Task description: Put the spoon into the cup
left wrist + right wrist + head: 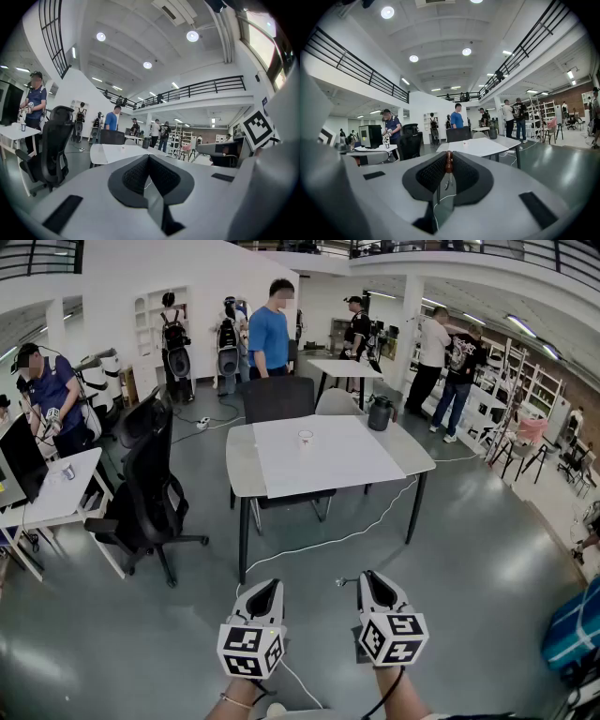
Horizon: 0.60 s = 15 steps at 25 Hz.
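Observation:
A small white cup stands on the white sheet covering the grey table ahead of me; it also shows, tiny, in the right gripper view. My right gripper is low in the head view, well short of the table, shut on a spoon whose brown end pokes up at the jaw tips. In the head view the spoon sticks out to the left of the jaws. My left gripper is beside it, with its jaws closed together and nothing between them.
A black office chair stands left of the table, and a dark chair behind it. A white cable runs across the grey floor. A black jug sits on the table's far right. Several people stand at the back.

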Tool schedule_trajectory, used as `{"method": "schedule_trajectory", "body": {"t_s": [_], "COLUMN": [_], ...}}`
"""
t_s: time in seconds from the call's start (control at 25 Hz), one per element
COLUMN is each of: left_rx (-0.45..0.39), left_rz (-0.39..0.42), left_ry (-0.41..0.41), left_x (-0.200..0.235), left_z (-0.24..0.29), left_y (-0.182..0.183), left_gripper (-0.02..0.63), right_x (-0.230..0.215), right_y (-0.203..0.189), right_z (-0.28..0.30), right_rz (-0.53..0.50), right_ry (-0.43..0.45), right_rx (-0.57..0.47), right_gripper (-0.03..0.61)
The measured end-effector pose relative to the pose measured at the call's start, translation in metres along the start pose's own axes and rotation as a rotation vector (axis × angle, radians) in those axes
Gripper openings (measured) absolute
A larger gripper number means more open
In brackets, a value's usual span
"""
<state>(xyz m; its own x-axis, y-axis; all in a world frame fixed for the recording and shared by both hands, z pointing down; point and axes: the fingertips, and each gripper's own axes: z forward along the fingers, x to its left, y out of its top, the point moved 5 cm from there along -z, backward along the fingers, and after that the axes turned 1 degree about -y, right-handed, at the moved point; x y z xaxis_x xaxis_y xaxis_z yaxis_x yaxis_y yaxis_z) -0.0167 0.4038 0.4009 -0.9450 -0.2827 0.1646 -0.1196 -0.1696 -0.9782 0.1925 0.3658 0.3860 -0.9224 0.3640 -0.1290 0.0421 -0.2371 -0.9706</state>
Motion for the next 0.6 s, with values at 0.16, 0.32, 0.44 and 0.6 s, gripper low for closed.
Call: {"method": "schedule_trajectory", "body": {"t_s": [0.16, 0.32, 0.44, 0.6], "left_rx": [0.002, 0.009, 0.013, 0.022], "left_rz": [-0.003, -0.005, -0.004, -0.010], "left_ry": [-0.005, -0.014, -0.025, -0.039], "left_x": [0.014, 0.025, 0.033, 0.042], "left_z": [-0.002, -0.005, -0.008, -0.010], "left_y": [0.000, -0.002, -0.002, -0.004], "left_gripper": [0.018, 0.018, 0.018, 0.018], "right_x": [0.009, 0.018, 0.023, 0.028], "right_y": [-0.003, -0.005, -0.007, -0.010], "right_z": [0.006, 0.008, 0.010, 0.009], "right_rz": [0.005, 0.027, 0.074, 0.082], "right_ry": [-0.015, -0.022, -0.031, -0.061], "right_rx": [0.004, -0.001, -0.004, 0.002], "right_gripper": [0.061, 0.061, 0.061, 0.061]}}
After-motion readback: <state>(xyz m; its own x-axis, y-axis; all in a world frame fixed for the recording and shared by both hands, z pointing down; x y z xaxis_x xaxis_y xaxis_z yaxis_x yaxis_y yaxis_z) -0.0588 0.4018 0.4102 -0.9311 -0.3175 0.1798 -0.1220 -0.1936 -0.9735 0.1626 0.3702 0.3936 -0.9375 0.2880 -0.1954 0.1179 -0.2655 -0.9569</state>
